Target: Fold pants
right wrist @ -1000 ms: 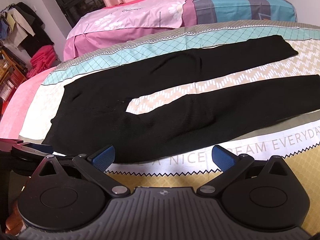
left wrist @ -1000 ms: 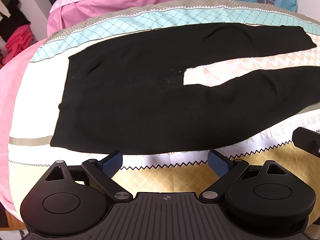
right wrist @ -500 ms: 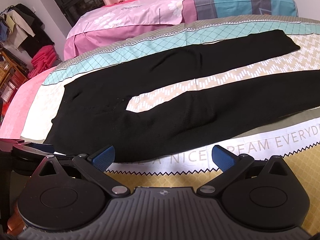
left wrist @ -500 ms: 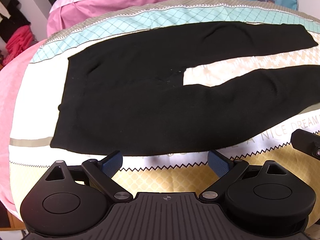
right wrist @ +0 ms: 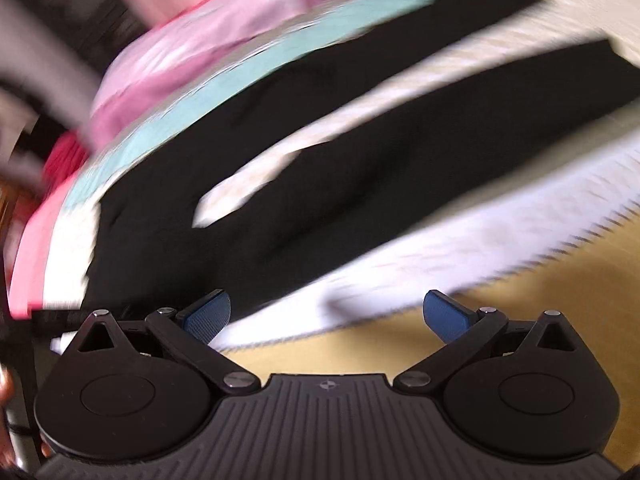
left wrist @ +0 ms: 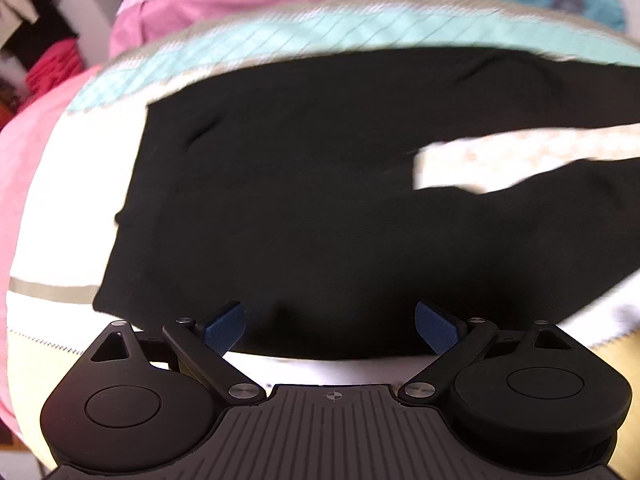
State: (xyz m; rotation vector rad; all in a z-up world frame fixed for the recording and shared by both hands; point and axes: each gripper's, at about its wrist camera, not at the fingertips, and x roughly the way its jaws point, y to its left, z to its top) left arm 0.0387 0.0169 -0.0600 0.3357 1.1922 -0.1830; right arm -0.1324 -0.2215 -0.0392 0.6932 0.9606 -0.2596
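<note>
- The black pants (left wrist: 304, 200) lie spread flat on the bed (left wrist: 48, 240), waistband toward the left end and the two legs running off to the right with a strip of pale patterned cover showing between them.
- The left claw (left wrist: 330, 320) is wide open, its two blue pads (left wrist: 224, 326) well apart; from its own camera the pads sit right at the near edge of the pants, around the hip part of the nearer leg. Nothing is caught between them.
- The right claw (right wrist: 328, 314) is also spread wide and holds nothing. Its left pad (right wrist: 208, 314) overlaps the near edge of the pants (right wrist: 360, 160) in the view, while the right pad is over the white and yellow part of the bedcover (right wrist: 520, 320), clear of the fabric.
- Whether either claw actually touches the cloth or the cover, I cannot tell.
- Both views are smeared by motion blur, the right one much more so, and the print on the cover cannot be read.
- Beyond the pants there is a teal band of the cover, then a heap of pink bedding (left wrist: 240, 12) at the far side.
- Off past the left end of the bed, a pile of red clothes (left wrist: 52, 68) shows against a dark background.
</note>
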